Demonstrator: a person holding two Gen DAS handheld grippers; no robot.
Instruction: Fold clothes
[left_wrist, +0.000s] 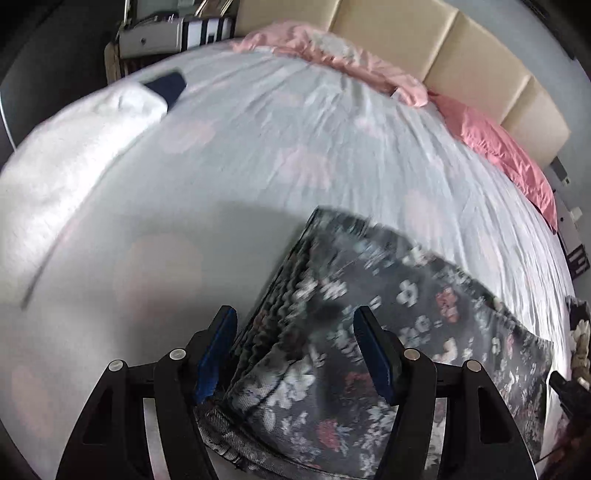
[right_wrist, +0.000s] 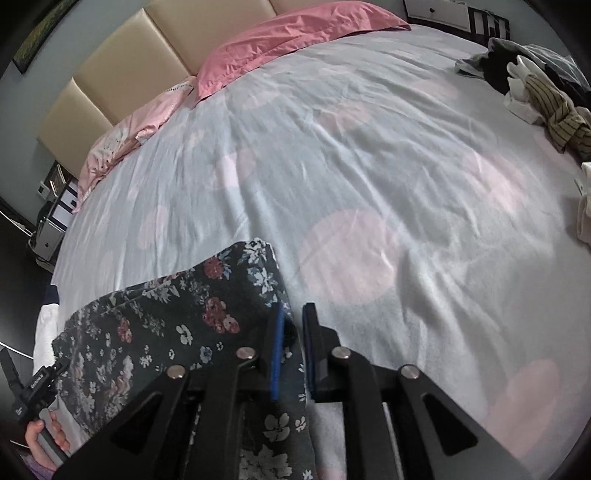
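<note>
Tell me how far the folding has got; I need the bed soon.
Done: a white garment lies apparently folded at the bed's far edge. In hand: the dark floral garment, with the right claw nearly shut on its edge and the left claw open over it. Left: a heap of unfolded clothes.

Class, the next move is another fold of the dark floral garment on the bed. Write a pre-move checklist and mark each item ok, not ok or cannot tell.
1. Right gripper pinching the dark floral garment: ok, fingers nearly closed on its edge.
2. Left gripper holding fabric: not ok, jaws wide open over the garment.
3. Pale spotted bedsheet ahead clear for folding: ok.
4. Pile of unfolded clothes out of the way: ok, far side.
5. Garment lying flat: cannot tell, left view blurred.
</note>
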